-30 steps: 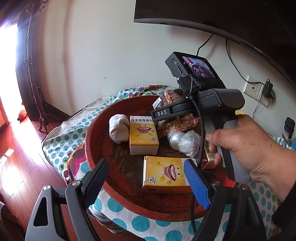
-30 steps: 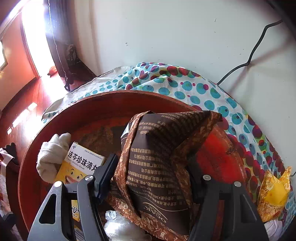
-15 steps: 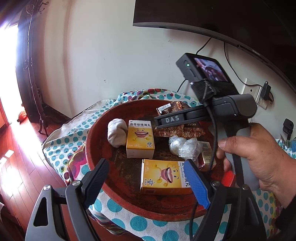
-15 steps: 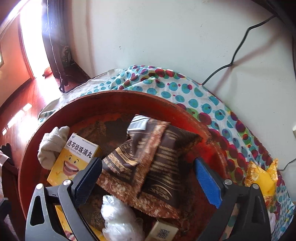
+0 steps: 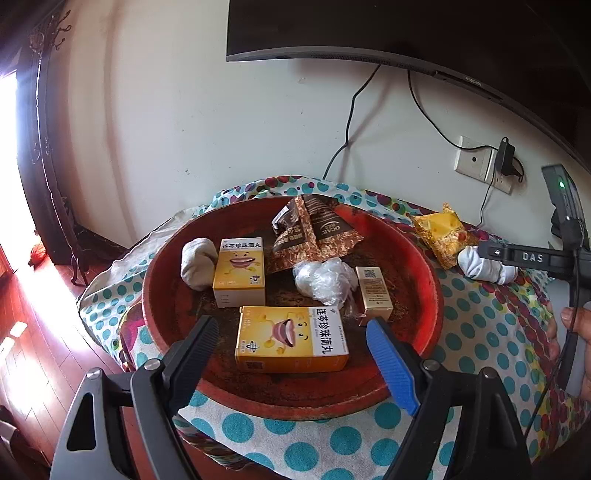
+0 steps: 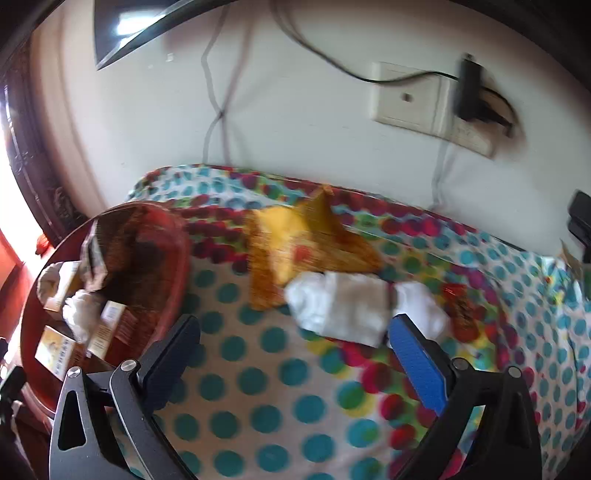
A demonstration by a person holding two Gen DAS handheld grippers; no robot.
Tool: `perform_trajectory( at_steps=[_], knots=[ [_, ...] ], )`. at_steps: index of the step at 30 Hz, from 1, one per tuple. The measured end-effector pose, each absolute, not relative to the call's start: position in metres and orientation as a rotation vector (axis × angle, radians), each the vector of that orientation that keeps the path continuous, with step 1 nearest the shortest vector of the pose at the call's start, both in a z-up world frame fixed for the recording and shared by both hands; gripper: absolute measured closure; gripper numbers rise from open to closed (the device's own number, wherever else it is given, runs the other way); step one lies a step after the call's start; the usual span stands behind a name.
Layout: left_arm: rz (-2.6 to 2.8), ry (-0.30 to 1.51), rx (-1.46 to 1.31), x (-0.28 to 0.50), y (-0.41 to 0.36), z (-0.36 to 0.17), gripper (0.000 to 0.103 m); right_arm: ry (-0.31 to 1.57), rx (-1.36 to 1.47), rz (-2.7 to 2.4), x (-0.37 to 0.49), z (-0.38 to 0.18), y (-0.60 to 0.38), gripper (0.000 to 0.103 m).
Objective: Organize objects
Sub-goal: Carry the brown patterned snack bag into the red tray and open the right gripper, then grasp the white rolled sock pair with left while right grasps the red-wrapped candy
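Right tongs (image 6: 291, 354) just opened, empty, white cloth bundle (image 6: 340, 306) just beyond their tips

A dark screen (image 5: 424, 33) hangs at twelve o'clock; a wall socket (image 5: 476, 160) with a plugged adapter (image 5: 505, 157) sits at two o'clock; wooden floor (image 5: 29, 332) at nine.

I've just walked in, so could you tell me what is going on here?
A person is tidying items into a red bowl. The right claw, just opened and empty, hangs over the dotted cloth near a white sock bundle. The brown packet lies in the bowl. The left claw waits open above a yellow box.
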State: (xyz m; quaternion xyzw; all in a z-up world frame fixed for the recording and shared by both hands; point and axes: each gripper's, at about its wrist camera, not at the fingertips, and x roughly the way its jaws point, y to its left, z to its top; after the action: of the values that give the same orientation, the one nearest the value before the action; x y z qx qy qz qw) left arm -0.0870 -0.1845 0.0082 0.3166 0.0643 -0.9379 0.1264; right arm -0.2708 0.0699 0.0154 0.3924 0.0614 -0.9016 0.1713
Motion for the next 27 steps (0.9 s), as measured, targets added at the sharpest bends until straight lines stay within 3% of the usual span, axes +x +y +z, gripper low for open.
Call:
perform_trajectory(
  at_steps=[6, 9, 15, 21, 27],
  knots=[
    [-2.821, 0.132, 0.936, -0.09, -0.148, 0.004, 0.018, 0.016, 1.192, -2.732, -0.265, -0.009, 0.184, 0.0],
    [-2.856, 0.119, 0.971, -0.096, -0.124, 0.0, 0.018, 0.023, 1.203, -2.779, -0.263, -0.015, 0.211, 0.0],
    [-2.925, 0.209, 1.079, -0.129, -0.078, -0.001, 0.018, 0.04, 1.207, -2.776, -0.261, -0.023, 0.226, 0.0],
    [-2.955, 0.05, 1.116, -0.176, -0.029, 0.002, 0.018, 0.045, 1.178, -2.764, -0.258, -0.03, 0.221, 0.0],
    [-2.97, 0.018, 1.157, -0.226, 0.004, -0.008, 0.018, -0.014, 1.214, -2.746, -0.263, -0.034, 0.228, 0.0]
  ],
)
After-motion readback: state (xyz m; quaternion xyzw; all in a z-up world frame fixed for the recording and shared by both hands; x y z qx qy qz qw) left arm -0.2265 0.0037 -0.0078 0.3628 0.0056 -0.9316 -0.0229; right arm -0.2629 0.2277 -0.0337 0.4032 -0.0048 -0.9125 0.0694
